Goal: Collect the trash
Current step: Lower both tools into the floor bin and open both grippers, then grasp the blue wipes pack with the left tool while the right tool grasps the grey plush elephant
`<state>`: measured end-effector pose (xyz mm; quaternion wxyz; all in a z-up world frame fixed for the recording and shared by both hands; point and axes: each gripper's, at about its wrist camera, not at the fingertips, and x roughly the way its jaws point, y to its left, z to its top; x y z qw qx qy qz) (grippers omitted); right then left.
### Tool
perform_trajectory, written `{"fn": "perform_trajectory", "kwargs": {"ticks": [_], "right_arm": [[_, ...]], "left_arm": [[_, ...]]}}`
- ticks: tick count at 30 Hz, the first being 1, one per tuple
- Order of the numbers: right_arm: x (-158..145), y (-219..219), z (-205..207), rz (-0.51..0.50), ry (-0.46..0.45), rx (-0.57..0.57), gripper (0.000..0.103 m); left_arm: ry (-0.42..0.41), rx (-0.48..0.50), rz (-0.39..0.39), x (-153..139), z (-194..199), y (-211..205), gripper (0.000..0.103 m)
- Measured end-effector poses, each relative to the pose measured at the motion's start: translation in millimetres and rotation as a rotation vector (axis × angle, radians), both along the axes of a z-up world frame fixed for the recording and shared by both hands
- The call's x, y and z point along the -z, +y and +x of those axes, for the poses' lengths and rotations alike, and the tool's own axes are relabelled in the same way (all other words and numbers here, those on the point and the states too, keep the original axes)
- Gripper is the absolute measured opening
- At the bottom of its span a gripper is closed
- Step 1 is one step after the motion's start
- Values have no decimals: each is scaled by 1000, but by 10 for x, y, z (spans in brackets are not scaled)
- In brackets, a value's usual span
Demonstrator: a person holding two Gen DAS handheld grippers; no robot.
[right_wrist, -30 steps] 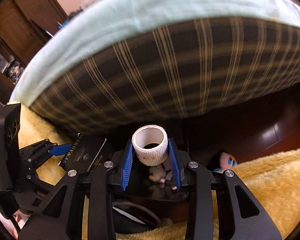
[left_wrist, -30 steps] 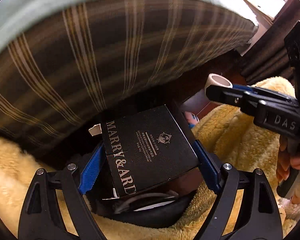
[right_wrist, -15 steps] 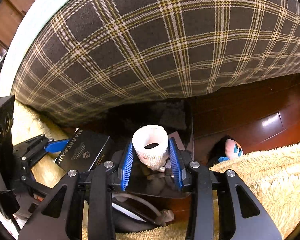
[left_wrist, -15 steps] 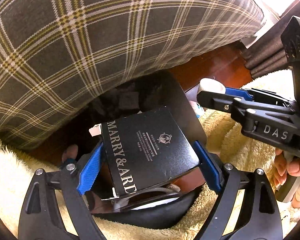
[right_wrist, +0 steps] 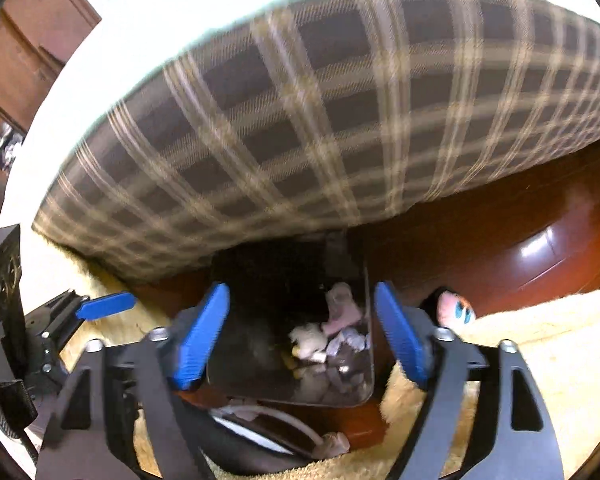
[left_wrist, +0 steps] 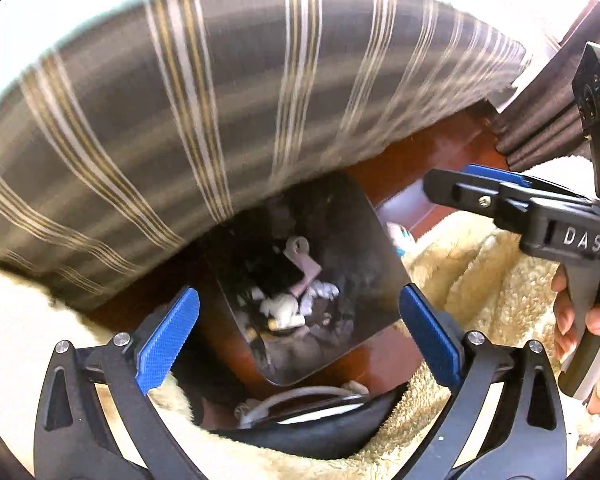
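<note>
A dark square trash bin (left_wrist: pixel 364 220) stands on the wood floor against the plaid bed side; it also shows in the right wrist view (right_wrist: pixel 364 280). Inside lie crumpled white and pink scraps (left_wrist: pixel 296 300), a black box (left_wrist: pixel 276 272) and a pale roll (right_wrist: pixel 310 340). My left gripper (left_wrist: pixel 300 336) is open and empty just above the bin. My right gripper (right_wrist: pixel 302 336) is open and empty over the bin too; it shows at the right of the left wrist view (left_wrist: pixel 500 196).
The plaid bed side (left_wrist: pixel 220 100) overhangs the bin. A fluffy cream rug (left_wrist: pixel 480 280) covers the floor in front. A small pink toy (right_wrist: pixel 454 308) lies right of the bin. A black object with a white cable (left_wrist: pixel 312 420) sits at the rug edge.
Both grippers opened. The black box has left the left gripper and the white roll has left the right gripper; both now lie in the bin. The views are blurred with motion.
</note>
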<state>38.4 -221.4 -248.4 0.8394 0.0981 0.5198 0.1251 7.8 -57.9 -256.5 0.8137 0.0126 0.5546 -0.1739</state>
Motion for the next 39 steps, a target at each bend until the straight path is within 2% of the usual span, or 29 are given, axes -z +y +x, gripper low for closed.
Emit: {"fn": "perform_trajectory", "kwargs": {"ticks": [7,11,20,25,29,34,39], "right_arm": [[-692,-95,-4,9,-173,12,88],[-1125,-71,21,-16,-304,-3,95],[-1591,259,488,-29,-403,-86,95],[-1719,474,928,27,-415,-100,95],[-1736,746,1263,5,-420,-101,95],[-1772,955,1609,-13,-429,-112,95],[-1756,1087,1871,-27,-423,-116,95]], "left_arm": [[-178,-60,-52,-689,-7,237,95],[-271,-97,-69,-1084,18,436,95],[-393,-190,-24,-1641,334,891,95],[-413,-247,-1,-1748,647,1169,94],[-422,-290,29,-1789,956,1387,93],[-396,-321,56,-1763,1446,1613,87],[-339,-324,94,-1590,1846,1697,75]]}}
